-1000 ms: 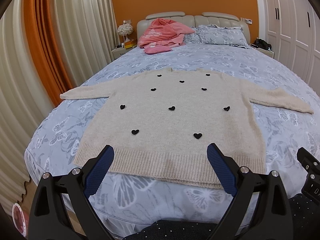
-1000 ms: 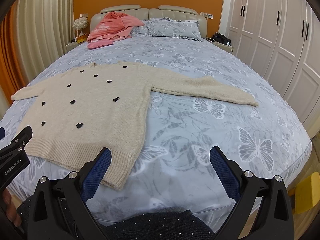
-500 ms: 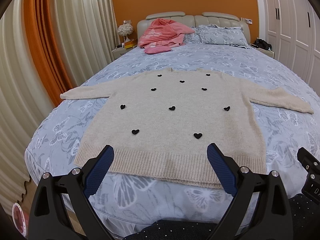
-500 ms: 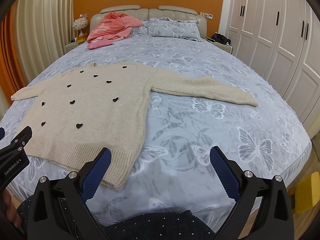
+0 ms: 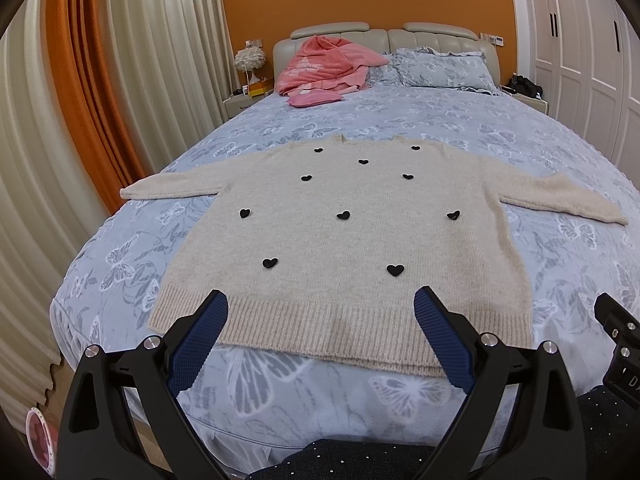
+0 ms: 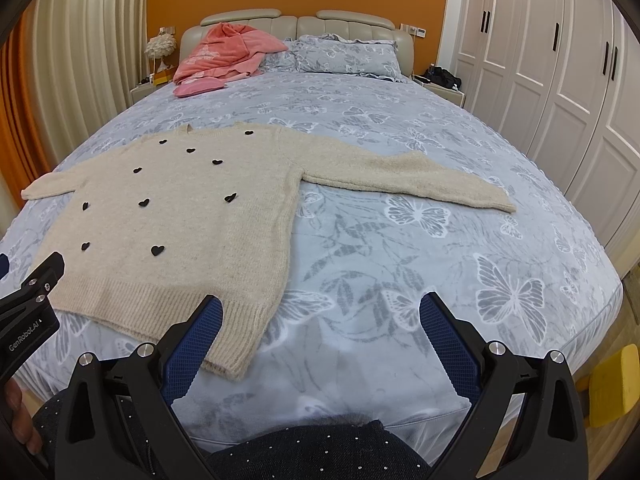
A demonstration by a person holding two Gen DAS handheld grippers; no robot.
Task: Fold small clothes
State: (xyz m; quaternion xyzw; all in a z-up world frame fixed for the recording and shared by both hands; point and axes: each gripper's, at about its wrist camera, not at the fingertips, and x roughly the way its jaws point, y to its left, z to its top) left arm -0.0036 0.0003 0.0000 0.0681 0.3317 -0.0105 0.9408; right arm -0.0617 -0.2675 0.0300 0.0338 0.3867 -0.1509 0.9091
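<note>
The sweater [image 5: 352, 240] lies flat and face up on the bed [image 6: 400, 264], ribbed hem toward the person and neck toward the headboard, both sleeves spread out sideways; so its body runs away from the tools while the sleeves run across them.

The left tool [image 5: 320, 344] hangs over the hem, a little left of its middle, its two fingers wide apart and holding nothing; the right tool [image 6: 320, 344] sits off the sweater's right edge, fingers likewise spread and empty, with only its left finger [image 6: 192, 356] over the hem's right corner.

The right sleeve [image 6: 408, 178] stretches far out to the right, so the right tool looks the nearer one to it; the left sleeve [image 5: 172, 186] lies ahead and to the left of the left tool; folding has not begun, by the look of it, and either sleeve would likely go inward across the chest first.
</note>
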